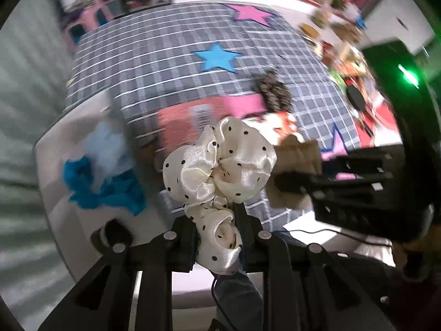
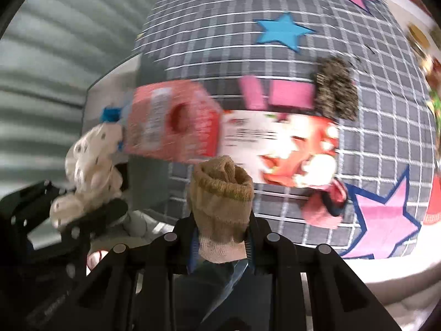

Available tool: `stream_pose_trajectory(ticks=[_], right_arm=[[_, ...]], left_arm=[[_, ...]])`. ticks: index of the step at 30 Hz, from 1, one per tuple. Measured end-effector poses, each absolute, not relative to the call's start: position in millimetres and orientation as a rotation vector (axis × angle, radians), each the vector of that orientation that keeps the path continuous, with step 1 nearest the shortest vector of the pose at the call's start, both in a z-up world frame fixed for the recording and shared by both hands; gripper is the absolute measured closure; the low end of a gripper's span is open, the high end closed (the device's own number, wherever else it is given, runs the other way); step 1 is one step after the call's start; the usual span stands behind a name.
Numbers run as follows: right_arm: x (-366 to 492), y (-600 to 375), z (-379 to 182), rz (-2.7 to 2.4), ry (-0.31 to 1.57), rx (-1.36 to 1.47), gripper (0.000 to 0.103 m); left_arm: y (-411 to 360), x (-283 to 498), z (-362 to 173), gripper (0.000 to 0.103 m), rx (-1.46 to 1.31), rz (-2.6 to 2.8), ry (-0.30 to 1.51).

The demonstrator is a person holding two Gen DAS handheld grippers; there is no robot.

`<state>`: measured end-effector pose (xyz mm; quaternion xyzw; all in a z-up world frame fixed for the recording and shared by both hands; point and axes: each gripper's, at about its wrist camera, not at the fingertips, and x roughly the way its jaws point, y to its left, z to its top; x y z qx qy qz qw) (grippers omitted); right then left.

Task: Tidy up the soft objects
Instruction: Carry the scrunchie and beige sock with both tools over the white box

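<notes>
Left gripper (image 1: 217, 237) jaws pinch the dotted scrunchie (image 1: 217, 171) and right gripper (image 2: 222, 237) jaws clamp the tan sock (image 2: 222, 201), both standing lengthwise up out of the jaws.

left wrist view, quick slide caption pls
Left gripper holds a polka-dot satin scrunchie above the checked star blanket.

Scrunchie (image 1: 217, 165), cream satin, black polka dots, bunched, lifted above the table. Sock (image 2: 220, 209), tan knit, rolled, cuff opening facing forward, likewise lifted.

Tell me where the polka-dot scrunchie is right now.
The polka-dot scrunchie is clamped in the left gripper, centre of the left wrist view, beside the tan sock held by the right gripper.
</notes>
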<state>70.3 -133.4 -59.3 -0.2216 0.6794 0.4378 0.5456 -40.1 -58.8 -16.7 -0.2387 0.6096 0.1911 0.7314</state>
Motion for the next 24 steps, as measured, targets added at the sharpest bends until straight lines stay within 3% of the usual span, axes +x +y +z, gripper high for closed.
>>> stream_pose_trajectory(ticks=[15,24], right_arm=[[-17.4,-55.7,-28.4,1.298,1.472,-0.728,0.074],[-68.6,-13.9,-26.7,1.408,1.428,-0.807,0.074]], left_arm=[[2.9,-172.0,-20.9,0.078,-0.725,0.854,1.272],[8.8,-203.3,-26.4,0.078,-0.791,0.949,1.255]])
